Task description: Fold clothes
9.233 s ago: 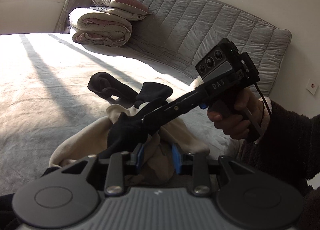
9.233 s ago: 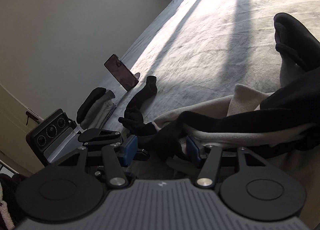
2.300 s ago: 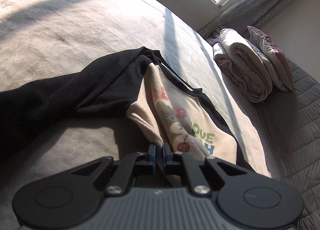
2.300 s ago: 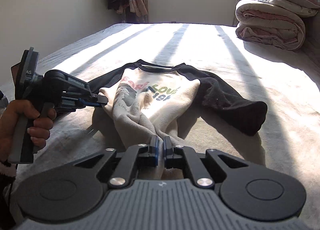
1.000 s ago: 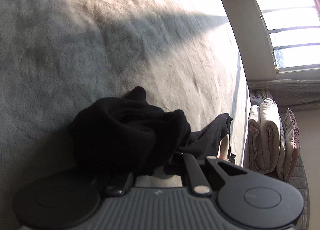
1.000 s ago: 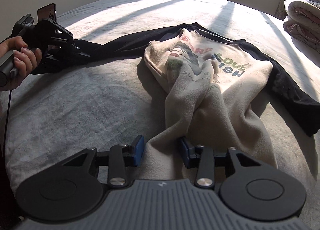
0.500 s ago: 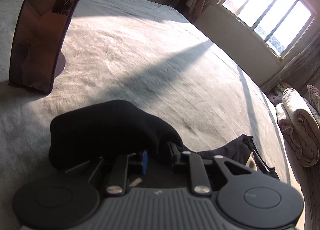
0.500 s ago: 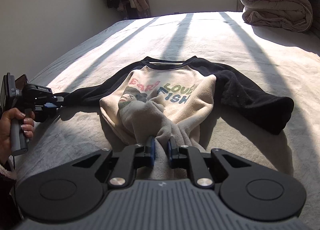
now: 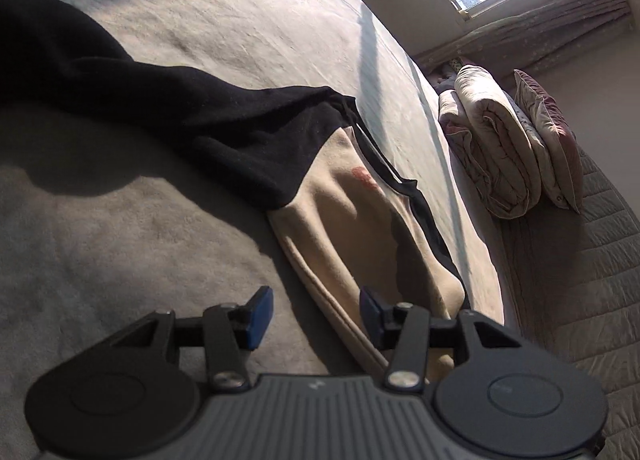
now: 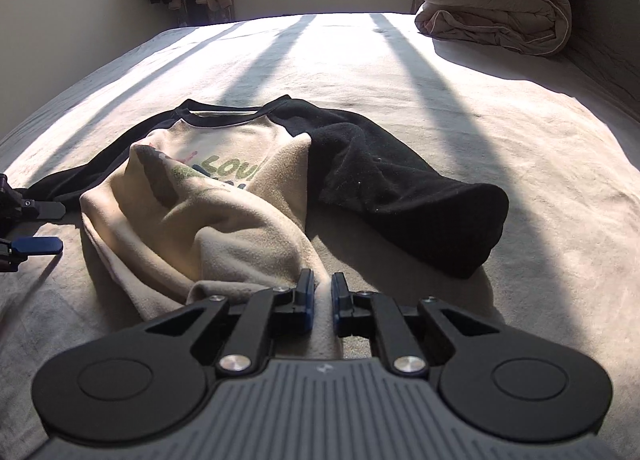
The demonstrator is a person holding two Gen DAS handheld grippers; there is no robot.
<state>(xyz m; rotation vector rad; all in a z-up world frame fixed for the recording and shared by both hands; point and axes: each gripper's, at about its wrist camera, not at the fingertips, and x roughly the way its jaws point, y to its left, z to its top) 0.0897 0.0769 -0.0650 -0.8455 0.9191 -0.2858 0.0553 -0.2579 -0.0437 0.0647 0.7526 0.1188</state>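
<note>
On the bed (image 10: 520, 108), the right tool (image 10: 322, 302) is closing on the sweatshirt (image 10: 240, 220) hem; left of it, the left tool (image 9: 316, 318) is opening, nothing between its pads.

Our left black two-finger gripper with blue pads (image 9: 310, 318) points downward beside the cream-and-black fleece sweatshirt (image 9: 352, 220), its jaws opening with nothing pinched between them, its right pad just beside the sweatshirt's side edge. Our right black gripper with blue pads (image 10: 322, 302) points downward at the sweatshirt's hem, its jaws closing, pads pressing a fold of cream fabric.
</note>
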